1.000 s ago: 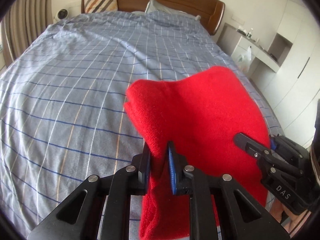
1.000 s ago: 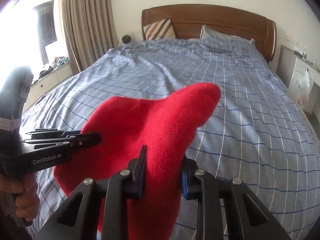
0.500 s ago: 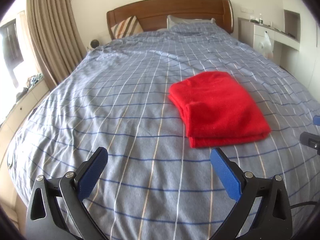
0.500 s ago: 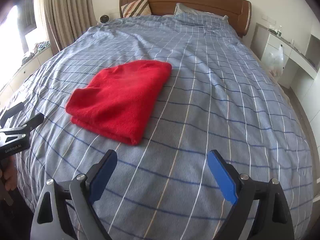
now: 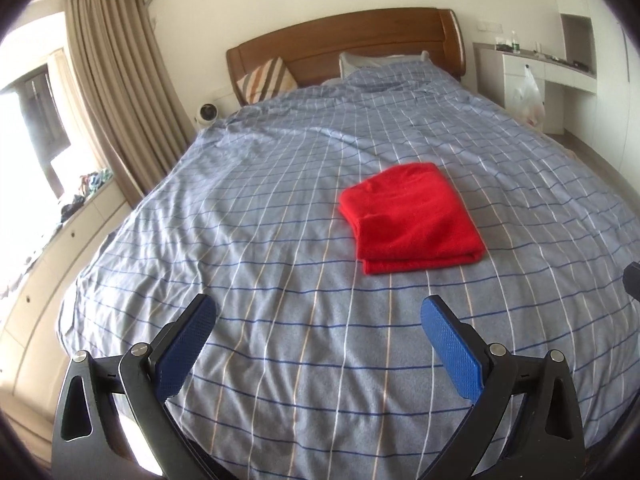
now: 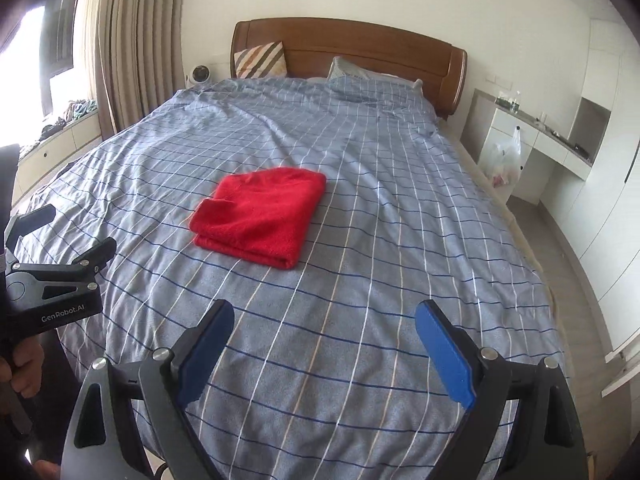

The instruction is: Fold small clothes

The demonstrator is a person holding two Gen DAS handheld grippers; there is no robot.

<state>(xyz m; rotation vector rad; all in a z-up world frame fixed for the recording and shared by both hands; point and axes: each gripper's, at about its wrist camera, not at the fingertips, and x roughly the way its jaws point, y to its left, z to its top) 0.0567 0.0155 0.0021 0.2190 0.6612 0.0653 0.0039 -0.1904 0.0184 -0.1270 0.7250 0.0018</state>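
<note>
While both tools hang back at foot of bed [image 5: 280, 208], nothing gripped. Red folded garment [image 5: 412, 220] flat mid-bed, long axis toward headboard [image 5: 360, 48]. From left gripper [image 5: 316, 344]: one o'clock, well apart; jaws spread. From right gripper [image 6: 324, 344]: eleven o'clock, well apart; jaws spread. Neither clearly nearer. Fold looks finished.

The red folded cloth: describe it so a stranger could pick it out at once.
Start at the big bed with the wooden headboard and blue checked cover. Near the middle of that cover lies the red folded cloth, a flat, layered rectangle. It is the only red thing on the bed, apart from both open grippers.
</note>
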